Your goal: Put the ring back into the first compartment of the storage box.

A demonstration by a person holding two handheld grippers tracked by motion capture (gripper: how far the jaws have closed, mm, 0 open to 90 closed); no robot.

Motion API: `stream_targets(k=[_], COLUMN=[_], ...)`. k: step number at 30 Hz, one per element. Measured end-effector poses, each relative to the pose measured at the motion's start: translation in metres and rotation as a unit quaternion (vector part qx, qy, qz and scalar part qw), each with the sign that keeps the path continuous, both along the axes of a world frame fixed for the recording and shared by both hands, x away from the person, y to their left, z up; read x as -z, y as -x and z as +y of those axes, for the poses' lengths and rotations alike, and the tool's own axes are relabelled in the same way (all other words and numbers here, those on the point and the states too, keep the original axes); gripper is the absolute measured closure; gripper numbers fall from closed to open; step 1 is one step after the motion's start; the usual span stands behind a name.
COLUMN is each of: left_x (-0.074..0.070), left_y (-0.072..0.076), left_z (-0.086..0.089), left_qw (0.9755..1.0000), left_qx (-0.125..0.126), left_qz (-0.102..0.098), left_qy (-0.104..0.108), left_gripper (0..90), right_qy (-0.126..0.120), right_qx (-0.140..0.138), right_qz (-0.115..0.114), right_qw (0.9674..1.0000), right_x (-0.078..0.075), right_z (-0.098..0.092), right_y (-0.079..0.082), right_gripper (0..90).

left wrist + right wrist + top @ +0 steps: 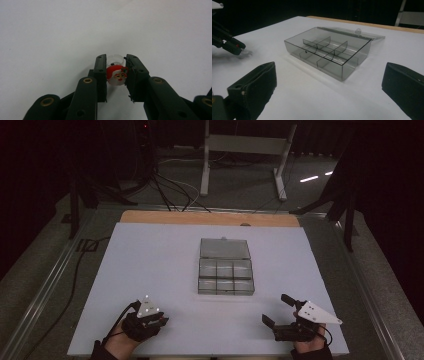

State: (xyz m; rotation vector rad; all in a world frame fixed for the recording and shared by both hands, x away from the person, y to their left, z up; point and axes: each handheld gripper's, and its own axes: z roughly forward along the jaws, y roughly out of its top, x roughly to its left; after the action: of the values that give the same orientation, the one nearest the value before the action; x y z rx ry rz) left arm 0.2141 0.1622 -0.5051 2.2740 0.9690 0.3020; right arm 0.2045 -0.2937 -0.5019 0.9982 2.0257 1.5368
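Note:
My left gripper (116, 65) is shut on a small Santa-face charm (117, 75), red and white with a clear plastic back, held just above the white table. In the high view this left gripper (163, 321) sits at the near left of the table. A clear grey compartment box (225, 276) lies in the middle of the table with its lid (225, 248) swung open behind it. My right gripper (277, 310) rests at the near right, jaws wide open and empty. The right gripper (329, 83) faces the box (327, 50), and the left gripper (235, 48) shows farther off.
The white table top (150, 265) has a wooden strip (210, 218) along its far edge. Beyond it are a white metal stand (245, 150) and cables on the dark floor. Metal rails run along both sides of the table.

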Motion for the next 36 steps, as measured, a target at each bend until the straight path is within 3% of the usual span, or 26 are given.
stream_targets(k=[6, 18, 36], left_x=[-0.005, -0.012, -0.028], left_y=[-0.002, -0.007, -0.017], left_z=[-0.001, -0.007, -0.013], left_qw=[0.9999, 0.9993, 0.9978], left_qx=[0.012, 0.036, 0.062], left_qz=[-0.004, -0.011, -0.020], left_qy=[0.011, 0.003, 0.011], left_gripper=[73.2, 73.1, 73.1], right_qy=[0.000, 0.001, 0.001], right_qx=[0.000, 0.000, -0.001], right_qz=[0.000, 0.000, -0.001], right_qw=[1.0000, 1.0000, 1.0000], right_x=[0.000, 0.000, 0.000], right_z=[0.000, 0.000, 0.000], right_y=[0.000, 0.000, 0.001], right_gripper=[0.0, 0.0, 0.0])
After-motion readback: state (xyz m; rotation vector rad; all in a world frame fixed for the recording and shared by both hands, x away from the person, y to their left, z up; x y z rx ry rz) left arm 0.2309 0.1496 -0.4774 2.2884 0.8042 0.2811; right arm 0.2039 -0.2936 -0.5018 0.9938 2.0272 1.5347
